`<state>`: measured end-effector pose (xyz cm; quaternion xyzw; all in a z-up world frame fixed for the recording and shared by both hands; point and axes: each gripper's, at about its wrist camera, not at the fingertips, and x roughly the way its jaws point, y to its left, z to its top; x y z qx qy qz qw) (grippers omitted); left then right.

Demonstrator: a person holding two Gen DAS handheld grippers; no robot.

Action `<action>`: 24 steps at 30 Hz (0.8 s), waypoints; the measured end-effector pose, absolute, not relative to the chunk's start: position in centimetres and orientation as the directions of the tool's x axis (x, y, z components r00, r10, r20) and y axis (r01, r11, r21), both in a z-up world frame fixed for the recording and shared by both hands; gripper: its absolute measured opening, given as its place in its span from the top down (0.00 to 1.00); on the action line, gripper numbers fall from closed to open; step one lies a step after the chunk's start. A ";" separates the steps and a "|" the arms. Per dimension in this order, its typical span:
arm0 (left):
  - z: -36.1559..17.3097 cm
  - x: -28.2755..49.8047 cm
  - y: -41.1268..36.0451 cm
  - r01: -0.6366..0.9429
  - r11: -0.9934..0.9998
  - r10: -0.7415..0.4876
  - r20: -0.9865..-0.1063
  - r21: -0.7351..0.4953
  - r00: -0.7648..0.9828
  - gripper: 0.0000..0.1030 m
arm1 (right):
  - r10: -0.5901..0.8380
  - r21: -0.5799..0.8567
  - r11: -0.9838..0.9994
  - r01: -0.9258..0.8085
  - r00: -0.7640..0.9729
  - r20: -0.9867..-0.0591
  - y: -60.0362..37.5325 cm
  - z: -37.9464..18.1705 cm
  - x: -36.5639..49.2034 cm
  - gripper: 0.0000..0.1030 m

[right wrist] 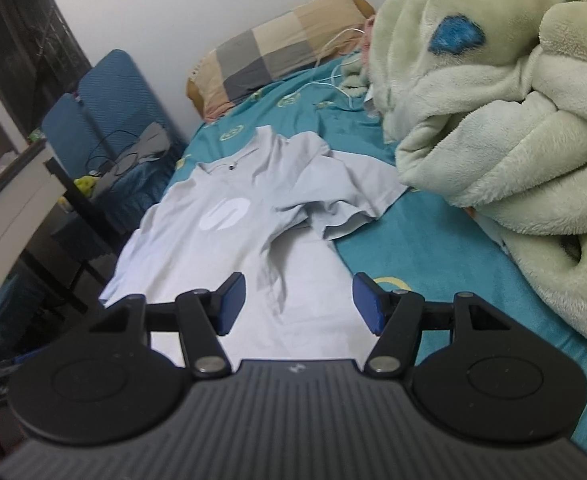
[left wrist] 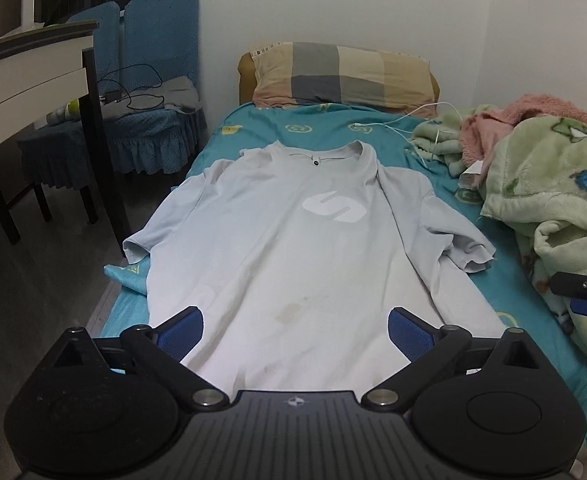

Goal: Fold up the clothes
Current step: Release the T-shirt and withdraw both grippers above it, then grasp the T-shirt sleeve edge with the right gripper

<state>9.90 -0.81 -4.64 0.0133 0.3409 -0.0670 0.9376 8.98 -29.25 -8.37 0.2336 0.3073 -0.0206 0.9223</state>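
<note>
Taking the pale grey T-shirt (left wrist: pixel 293 248) as the landmark, the scene reads left to right: off its left side stand a white desk with black legs (left wrist: pixel 33 76) and two blue quilted chairs (left wrist: pixel 153 80) carrying dark cables and a grey cloth; the shirt itself lies face up along the middle of the teal patterned bedsheet (left wrist: pixel 333 128), collar toward the checked pillow (left wrist: pixel 341 74) beyond it, hem nearest the cameras; to its right a white charging cable (left wrist: pixel 409 120) trails over the sheet, and further right a heap of green plush blanket (right wrist: pixel 493 120) with pink fleece fills that side of the bed. The shirt is thin, soft knit with a smooth white printed logo (left wrist: pixel 335 208) on the chest; its left sleeve lies out flat near the bed edge, while the right sleeve (right wrist: pixel 333 208) is rumpled and partly doubled over. The left gripper (left wrist: pixel 295 336) hangs over the hem with its blue ribbed pads spread wide and nothing between them; the right gripper (right wrist: pixel 298 304) hangs over the shirt's lower right part, jaws moderately apart and likewise empty. By my reading the shirt is laid out but no fold has begun, so this is the approach to a first grasp. The next move probably calls for smoothing the right sleeve, then pinching only the shirt's cloth, since the sheet beneath could be caught up as well.
</note>
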 end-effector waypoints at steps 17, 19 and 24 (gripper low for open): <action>-4.9 9.2 0.3 0.067 0.994 -0.110 -0.659 -0.090 0.744 0.01 | 0.187 0.649 0.710 0.273 0.816 -0.548 -34.4 -8.7 15.6 0.25; -5.2 9.4 0.4 0.061 0.994 -0.108 -0.667 -0.093 0.737 0.01 | 0.185 0.675 0.667 0.316 0.807 -0.560 -35.9 -9.7 18.2 0.25; -6.2 10.3 0.4 0.063 0.992 -0.124 -0.689 -0.113 0.714 0.01 | 0.170 0.671 0.595 0.443 0.746 -0.643 -38.4 -15.0 23.1 0.29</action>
